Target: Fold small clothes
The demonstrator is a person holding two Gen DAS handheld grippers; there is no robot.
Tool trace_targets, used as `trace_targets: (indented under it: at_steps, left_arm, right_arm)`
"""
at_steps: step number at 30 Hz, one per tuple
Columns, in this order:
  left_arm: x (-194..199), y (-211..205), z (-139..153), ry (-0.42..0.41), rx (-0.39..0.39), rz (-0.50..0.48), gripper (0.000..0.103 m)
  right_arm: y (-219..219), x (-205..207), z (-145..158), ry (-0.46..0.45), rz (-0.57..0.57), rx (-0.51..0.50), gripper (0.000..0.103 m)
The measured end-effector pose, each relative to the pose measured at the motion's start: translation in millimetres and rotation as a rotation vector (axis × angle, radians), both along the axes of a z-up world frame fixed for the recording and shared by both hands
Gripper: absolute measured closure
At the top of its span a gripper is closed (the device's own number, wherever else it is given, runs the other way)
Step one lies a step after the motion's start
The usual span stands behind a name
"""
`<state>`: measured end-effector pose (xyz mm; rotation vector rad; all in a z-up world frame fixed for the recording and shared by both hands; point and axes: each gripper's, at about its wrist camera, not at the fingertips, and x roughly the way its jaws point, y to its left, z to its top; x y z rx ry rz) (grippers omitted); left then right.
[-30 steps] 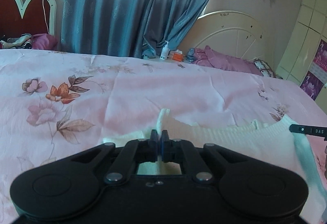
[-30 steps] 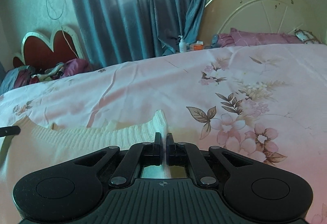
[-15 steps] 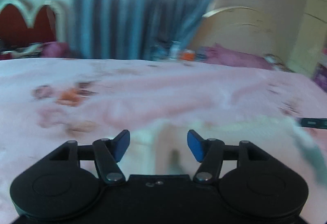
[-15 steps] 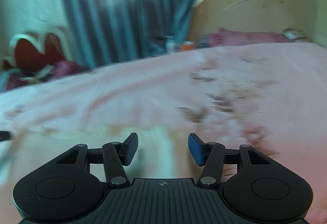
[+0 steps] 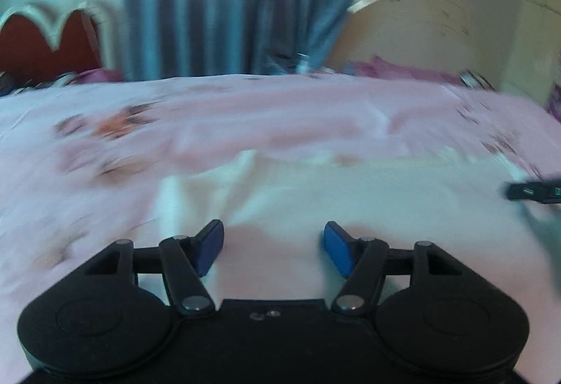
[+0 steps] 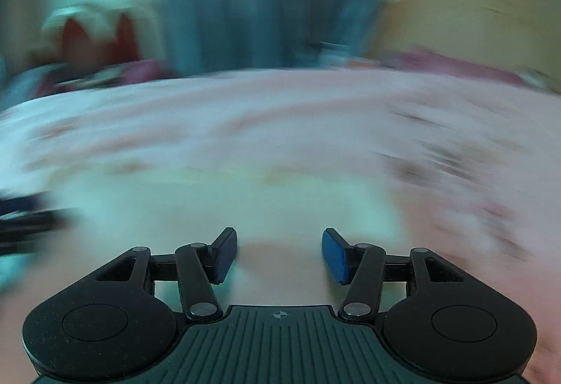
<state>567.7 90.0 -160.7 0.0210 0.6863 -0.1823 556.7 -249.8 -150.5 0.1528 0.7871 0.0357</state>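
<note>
A cream knitted garment (image 5: 350, 194) lies flat on the pink floral bedsheet (image 5: 245, 117). My left gripper (image 5: 273, 251) is open and empty, above the garment's near left part. My right gripper (image 6: 278, 254) is open and empty above the same garment (image 6: 217, 205), near its right part. The right gripper's tip shows at the right edge of the left wrist view (image 5: 536, 191). The left gripper shows blurred at the left edge of the right wrist view (image 6: 24, 223). Both views are motion-blurred.
Blue curtains (image 5: 224, 5) hang behind the bed. A red heart-shaped headboard (image 5: 45, 40) stands far left, a cream headboard (image 5: 427, 30) far right. Purple pillows (image 5: 403, 70) and small bottles lie at the bed's far edge.
Both grippers were shut on the garment's edge a second ago. They have opened and let it go, and the garment now lies flat. Both grippers are moving, blurring the views.
</note>
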Motion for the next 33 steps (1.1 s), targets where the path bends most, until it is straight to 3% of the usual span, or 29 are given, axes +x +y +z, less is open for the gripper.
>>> trace_targets:
  at_steps: [2,6,8,11,13,17,20,22,25,28,33]
  left_arm:
    - [-1.1,4.5,-0.7,0.012,0.007,0.013,0.033]
    - [-12.3,-7.4,15.2,-0.029,0.014,0.044,0.037]
    - [-29.1,-21.9,26.6,-0.077,-0.015,-0.002,0.037]
    - [-44.8,-55.4,26.6,-0.080,0.004,-0.113,0.037]
    - [-47.7,-69.8,20.7,-0.056,0.007,-0.155,0.037]
    - [-48.2,-70.1,5.9,0.011,0.006,-0.138,0.036]
    - [-53.8,-46.7,4.9,0.008,0.004,-0.080,0.036]
    - [-59.3,-31.4,4.0,0.010,0.005,-0.053,0.036]
    - [-68.5,-31.2,10.0,0.008,0.023,-0.054,0.038]
    - [-88.0,-41.6,19.1,-0.027,-0.024,-0.091,0.038]
    - [-108.4,-62.9,6.7,0.033,-0.011,-0.124,0.038]
  right_arm:
    - [-17.6,-3.1,-1.1,0.004,-0.004,0.066,0.056]
    - [-9.2,-18.1,19.2,-0.054,-0.004,0.078,0.056]
    - [8.1,-27.8,28.9,-0.072,0.076,0.097,0.056]
    - [51.0,-41.3,27.6,-0.061,0.235,0.071,0.056]
    - [71.7,-45.4,20.7,-0.034,0.285,0.062,0.056]
    - [79.7,-51.6,12.1,-0.021,0.291,0.001,0.056]
    - [53.0,-57.4,8.8,-0.006,0.174,-0.045,0.056]
    - [30.7,-62.4,5.9,0.017,0.122,0.002,0.056]
    - [32.8,-68.8,16.7,0.015,0.137,0.001,0.055]
    - [51.6,-86.5,32.8,-0.018,0.214,0.052,0.055]
    - [90.9,-105.3,12.9,0.063,0.311,0.009,0.055]
